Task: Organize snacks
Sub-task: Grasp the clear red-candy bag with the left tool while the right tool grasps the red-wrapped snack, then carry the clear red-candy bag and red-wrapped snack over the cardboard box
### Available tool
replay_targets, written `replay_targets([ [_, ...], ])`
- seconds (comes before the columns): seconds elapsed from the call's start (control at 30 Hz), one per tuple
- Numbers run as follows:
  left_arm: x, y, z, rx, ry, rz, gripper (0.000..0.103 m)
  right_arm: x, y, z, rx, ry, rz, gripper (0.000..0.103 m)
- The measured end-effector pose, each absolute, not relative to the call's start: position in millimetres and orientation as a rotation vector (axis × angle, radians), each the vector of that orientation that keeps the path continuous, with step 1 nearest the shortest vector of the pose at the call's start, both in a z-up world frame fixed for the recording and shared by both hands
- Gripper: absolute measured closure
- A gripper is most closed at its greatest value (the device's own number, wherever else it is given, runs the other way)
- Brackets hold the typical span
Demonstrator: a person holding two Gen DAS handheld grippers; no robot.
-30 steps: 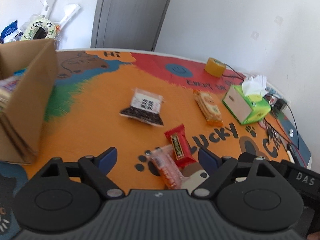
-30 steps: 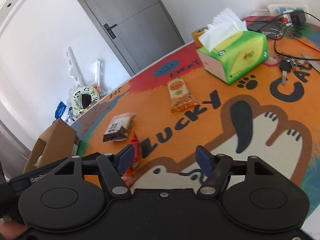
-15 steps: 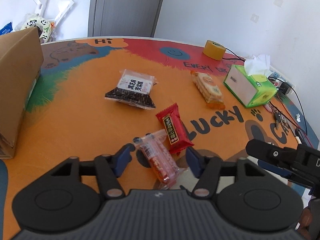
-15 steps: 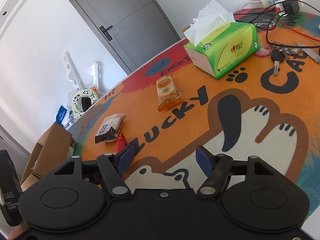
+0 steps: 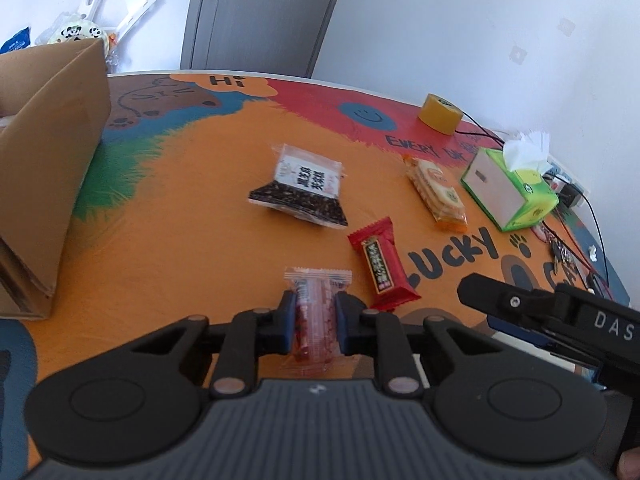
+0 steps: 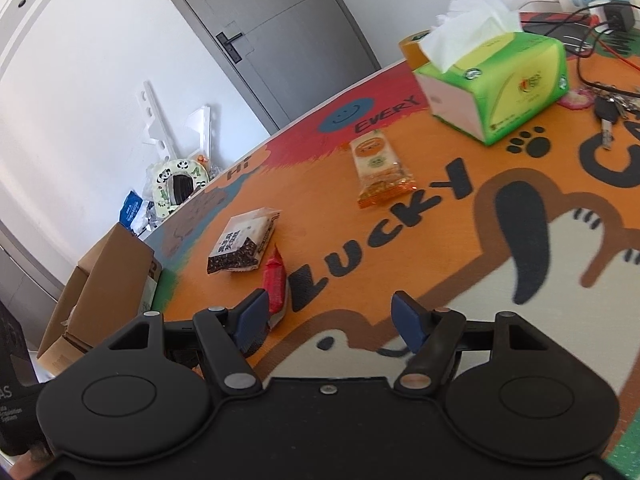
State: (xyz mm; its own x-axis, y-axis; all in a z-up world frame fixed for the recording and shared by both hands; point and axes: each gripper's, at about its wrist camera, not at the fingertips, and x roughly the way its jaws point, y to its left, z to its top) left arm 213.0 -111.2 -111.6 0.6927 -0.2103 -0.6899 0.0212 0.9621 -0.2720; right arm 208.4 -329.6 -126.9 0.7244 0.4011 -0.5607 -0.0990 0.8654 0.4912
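Lying pinched between the left gripper point(image 5: 313, 316) pads, clear pink snack packet point(image 5: 316, 312)

Red snack bar point(image 5: 382, 265), green tissue box point(image 5: 516, 194), orange cartoon-print tablecloth point(image 5: 192, 232)

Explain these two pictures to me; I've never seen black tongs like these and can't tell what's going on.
There is no robot arm. A person holds a two-finger gripper in each hand, and each picture comes from a fisheye camera on one gripper, looking along its fingers.

In the left view, the left gripper has just been closing and now pinches a clear pink snack packet. In the right view, the right gripper is open with nothing between its fingers.

On the colourful table mat lie a red snack bar, a black-and-white seed packet and an orange cracker packet. A cardboard box stands at the left, a green tissue box at the right.
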Motion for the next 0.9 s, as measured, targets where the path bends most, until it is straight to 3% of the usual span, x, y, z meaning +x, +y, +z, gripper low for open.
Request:
replay_targets([
  [0.53,226.4,-85.4,-111.0,-0.264,0.787,-0.074,0.082,242.7,-268.0,-124.5,0.317,0.760,0.338,0.048],
  [0.63,225.8,-88.4,-112.2,-0.226,0.785,-0.067,0.081,243.7,-257.3,-127.7,0.260,0.755,0.329,0.061],
  [0.7,225.3,-91.0,-112.5,-0.207,0.783,-0.066,0.081,243.3,-255.9,-128.4,0.235,0.754,0.318,0.081],
  [0.9,222.4,-96.9,-113.8,-0.167,0.768,-0.059,0.081,235.8,-271.7,-130.2,0.277,0.760,0.325,0.084],
])
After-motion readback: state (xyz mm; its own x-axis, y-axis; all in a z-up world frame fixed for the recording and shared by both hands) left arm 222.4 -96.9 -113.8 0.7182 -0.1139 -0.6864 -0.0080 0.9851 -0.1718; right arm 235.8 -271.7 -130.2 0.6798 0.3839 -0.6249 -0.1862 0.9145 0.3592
